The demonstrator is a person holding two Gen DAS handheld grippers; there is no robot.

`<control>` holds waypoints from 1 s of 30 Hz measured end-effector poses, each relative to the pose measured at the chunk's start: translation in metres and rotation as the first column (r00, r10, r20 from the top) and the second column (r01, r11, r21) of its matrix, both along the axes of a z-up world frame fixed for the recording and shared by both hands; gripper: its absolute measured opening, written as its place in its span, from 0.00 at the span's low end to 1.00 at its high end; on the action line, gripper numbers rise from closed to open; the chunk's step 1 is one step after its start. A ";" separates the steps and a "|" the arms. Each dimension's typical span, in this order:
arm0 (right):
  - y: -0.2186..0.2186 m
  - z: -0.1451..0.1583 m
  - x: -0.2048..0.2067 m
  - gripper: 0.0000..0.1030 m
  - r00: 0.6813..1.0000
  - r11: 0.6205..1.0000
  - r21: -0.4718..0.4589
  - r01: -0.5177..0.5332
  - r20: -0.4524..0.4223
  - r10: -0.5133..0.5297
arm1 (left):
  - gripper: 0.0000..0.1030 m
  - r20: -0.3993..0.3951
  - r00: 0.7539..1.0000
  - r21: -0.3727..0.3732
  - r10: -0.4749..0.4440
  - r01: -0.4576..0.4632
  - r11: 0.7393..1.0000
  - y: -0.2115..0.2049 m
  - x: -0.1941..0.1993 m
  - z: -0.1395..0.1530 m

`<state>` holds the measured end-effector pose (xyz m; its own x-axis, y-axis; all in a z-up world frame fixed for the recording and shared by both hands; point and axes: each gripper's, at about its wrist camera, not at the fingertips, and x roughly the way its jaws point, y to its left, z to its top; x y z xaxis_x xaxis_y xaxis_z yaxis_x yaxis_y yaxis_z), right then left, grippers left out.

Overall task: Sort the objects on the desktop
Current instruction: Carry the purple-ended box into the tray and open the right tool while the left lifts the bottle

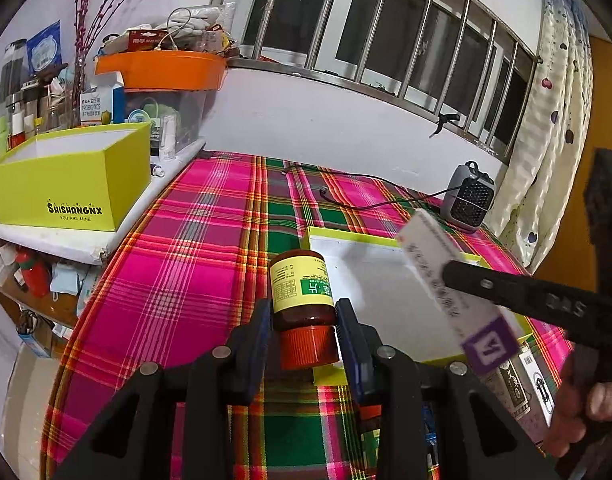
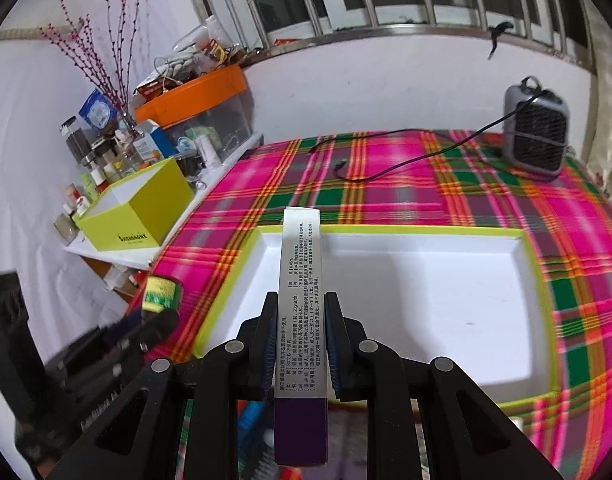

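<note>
Gripping a brown medicine bottle [image 1: 302, 288] just above its red ribbed cap [image 1: 309, 346], the left gripper [image 1: 304, 328] holds it cap-end toward the camera and base pointing ahead, so the round, glossy body with its yellow paper label juts out over the near corner of the tray [image 1: 370, 256] lying in front of it. That hold looks meant to carry the bottle forward into the tray. The tray is a shallow rectangular lid, smooth white card inside with a lime-green rim, lying flat on a pink and green plaid cloth [image 1: 194, 240].

To the right, the right gripper [image 2: 300, 340] is clamped on a long, slim carton [image 2: 300, 280], flat-sided white card printed with small text and purple at its near end. The carton points straight ahead over the tray's [image 2: 386, 229] left part, apparently also bound for it. Both are still above the tray, not resting inside.
</note>
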<state>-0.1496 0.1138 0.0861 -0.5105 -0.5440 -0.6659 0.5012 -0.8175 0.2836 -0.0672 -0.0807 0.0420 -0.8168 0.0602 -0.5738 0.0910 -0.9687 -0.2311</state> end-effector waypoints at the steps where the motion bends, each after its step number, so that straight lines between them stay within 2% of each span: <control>1: -0.004 -0.002 -0.003 0.22 1.000 1.000 -0.008 0.002 0.013 -0.002 | 0.33 -0.003 1.000 0.000 0.001 -0.001 1.000 0.000 0.000 0.000; 17: -0.048 -0.030 -0.043 0.22 0.983 0.992 -0.090 0.084 0.168 -0.068 | 0.33 -0.025 0.999 0.019 0.022 -0.021 1.000 -0.009 0.005 -0.001; 25: -0.060 -0.046 -0.048 0.24 0.963 0.987 -0.143 0.076 0.267 -0.036 | 0.33 -0.027 0.999 0.034 0.027 -0.026 0.999 -0.013 0.005 0.000; 30: -0.056 -0.043 -0.044 0.25 0.962 0.984 -0.167 0.067 0.273 -0.019 | 0.33 -0.030 0.999 0.038 0.027 -0.025 0.999 -0.013 0.006 0.000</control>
